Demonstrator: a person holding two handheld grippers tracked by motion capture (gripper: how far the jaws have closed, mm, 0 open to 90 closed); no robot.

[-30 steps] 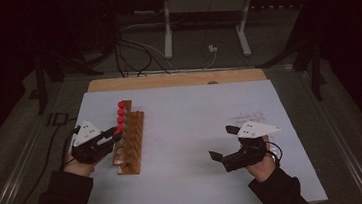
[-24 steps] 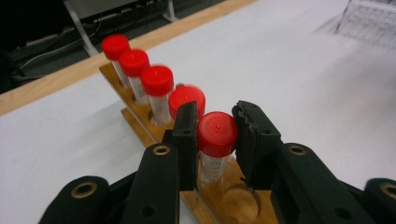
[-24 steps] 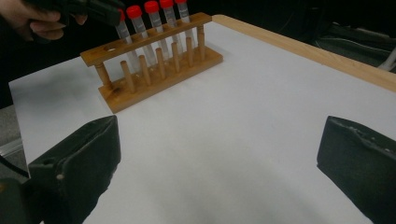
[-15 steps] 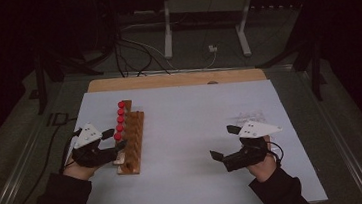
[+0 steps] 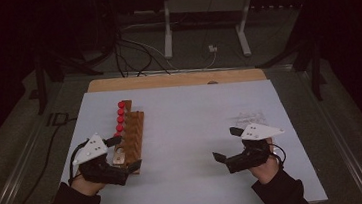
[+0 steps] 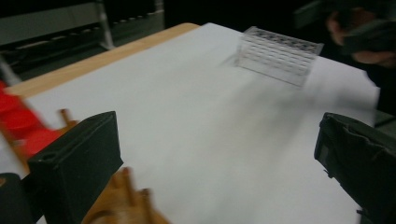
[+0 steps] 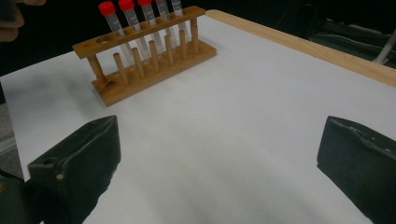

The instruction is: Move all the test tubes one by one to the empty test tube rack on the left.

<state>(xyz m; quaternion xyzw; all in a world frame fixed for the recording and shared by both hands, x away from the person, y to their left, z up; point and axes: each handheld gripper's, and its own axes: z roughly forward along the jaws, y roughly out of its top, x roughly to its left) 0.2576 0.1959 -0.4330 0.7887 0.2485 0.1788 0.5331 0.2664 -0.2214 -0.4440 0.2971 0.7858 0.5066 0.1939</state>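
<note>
A wooden test-tube rack (image 5: 132, 135) stands at the left of the white sheet, with several red-capped tubes (image 5: 120, 119) in its far holes. In the right gripper view the rack (image 7: 149, 60) has one empty hole at its near end, beside the tubes (image 7: 122, 23). My left gripper (image 5: 126, 151) is open, its jaws spread about the rack's near end. In the blurred left gripper view the wood (image 6: 122, 199) and red caps (image 6: 18, 126) lie by the left jaw of that gripper (image 6: 219, 163). My right gripper (image 5: 224, 144) (image 7: 219, 163) stands open over bare sheet.
A clear plastic rack (image 6: 278, 55) (image 5: 250, 118) lies on the sheet beyond my right gripper. The wooden board's far edge (image 5: 177, 79) borders the sheet (image 5: 186, 126). Cables and a metal stand (image 5: 206, 24) are on the floor behind the table.
My left gripper has drawn back along the rack toward its near end. The right gripper has hardly moved.
</note>
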